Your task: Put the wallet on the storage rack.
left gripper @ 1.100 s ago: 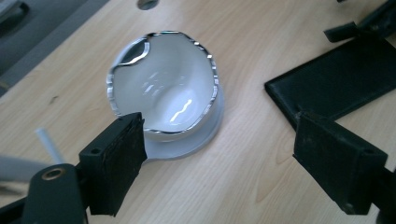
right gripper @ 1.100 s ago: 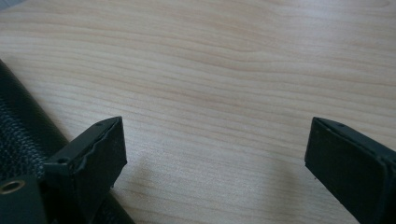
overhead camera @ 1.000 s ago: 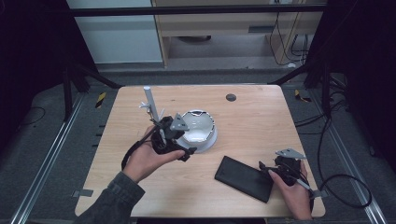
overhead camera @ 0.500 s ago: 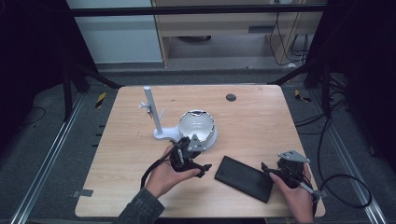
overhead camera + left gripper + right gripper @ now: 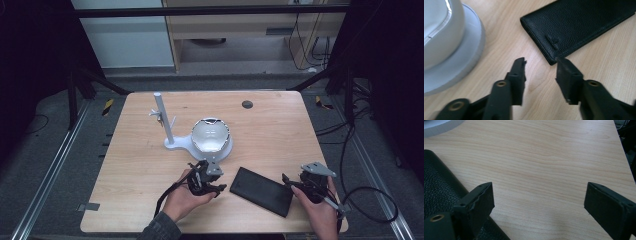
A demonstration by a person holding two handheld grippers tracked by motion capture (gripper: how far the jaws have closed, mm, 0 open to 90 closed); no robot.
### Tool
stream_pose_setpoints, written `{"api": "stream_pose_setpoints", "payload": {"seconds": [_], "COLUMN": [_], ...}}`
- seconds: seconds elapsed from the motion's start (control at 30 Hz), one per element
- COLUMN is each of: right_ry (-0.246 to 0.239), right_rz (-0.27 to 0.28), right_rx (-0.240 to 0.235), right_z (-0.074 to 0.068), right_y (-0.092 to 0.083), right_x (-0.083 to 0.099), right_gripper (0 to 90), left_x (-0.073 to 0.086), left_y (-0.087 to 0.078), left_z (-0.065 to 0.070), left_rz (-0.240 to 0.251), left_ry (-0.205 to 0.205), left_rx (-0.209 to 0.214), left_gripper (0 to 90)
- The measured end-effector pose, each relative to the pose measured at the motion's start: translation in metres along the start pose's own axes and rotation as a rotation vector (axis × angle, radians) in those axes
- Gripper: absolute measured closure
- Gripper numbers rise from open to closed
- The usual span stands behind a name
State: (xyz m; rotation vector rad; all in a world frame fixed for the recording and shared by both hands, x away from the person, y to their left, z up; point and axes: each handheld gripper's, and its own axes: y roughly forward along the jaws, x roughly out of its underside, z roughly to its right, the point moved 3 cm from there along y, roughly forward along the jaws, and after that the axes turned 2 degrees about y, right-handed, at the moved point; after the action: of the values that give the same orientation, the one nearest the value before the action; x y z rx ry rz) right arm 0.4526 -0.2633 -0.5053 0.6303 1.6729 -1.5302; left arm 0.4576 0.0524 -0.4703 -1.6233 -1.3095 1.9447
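— Which step was judged to be in hand?

— The approach to the black wallet point(image 5: 264, 191), it seemed. The wallet was seen lying flat near the front edge of the table point(image 5: 280, 130), right of centre, between the two hands. The left gripper point(image 5: 206, 179) had been brought down low just left of it, near the white stand's round base point(image 5: 200, 148). In the left gripper view its jaws had just been closing, yet they were seen still apart with only bare wood between them — the right-hand fingertip point(image 5: 563, 65) was set just at the wallet's near corner point(image 5: 554, 60), whether touching could not be told.

— And the right gripper point(image 5: 304, 186)?

— It was held at the wallet's right end, jaws spread wide over bare wood, nothing gripped; the leather point(image 5: 439, 190) was seen beside its left finger point(image 5: 477, 200), not between the pair.

— What was called for next?

— Probably the corner needed to be taken between the left jaws — a slight shift to the right, then closing — while the far end was steadied or lifted by the right.
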Motion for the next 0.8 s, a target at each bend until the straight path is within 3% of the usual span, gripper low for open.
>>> {"api": "stream_pose_setpoints", "payload": {"seconds": [0.17, 0.2, 0.27, 0.8], "right_ry": [-0.015, -0.015, -0.020, -0.027], "right_rz": [0.006, 0.006, 0.018, 0.013], "right_rx": [-0.010, -0.010, -0.017, -0.021], "right_z": [-0.001, -0.001, -0.002, -0.003], "right_y": [-0.001, -0.001, -0.002, -0.002], "right_x": [-0.001, -0.001, -0.002, -0.002], "right_gripper": [17.6, 17.6, 21.7, 22.0], "left_x": [0.003, 0.004, 0.006, 0.011], "left_y": [0.006, 0.008, 0.010, 0.032], "left_z": [0.002, 0.002, 0.001, 0.009], "left_rz": [-0.007, -0.008, -0.005, -0.070], "left_ry": [-0.002, 0.000, -0.003, 0.028], "left_rx": [0.001, 0.001, 0.000, 0.035], "left_gripper": [78.7, 78.7, 89.6, 90.0]}}
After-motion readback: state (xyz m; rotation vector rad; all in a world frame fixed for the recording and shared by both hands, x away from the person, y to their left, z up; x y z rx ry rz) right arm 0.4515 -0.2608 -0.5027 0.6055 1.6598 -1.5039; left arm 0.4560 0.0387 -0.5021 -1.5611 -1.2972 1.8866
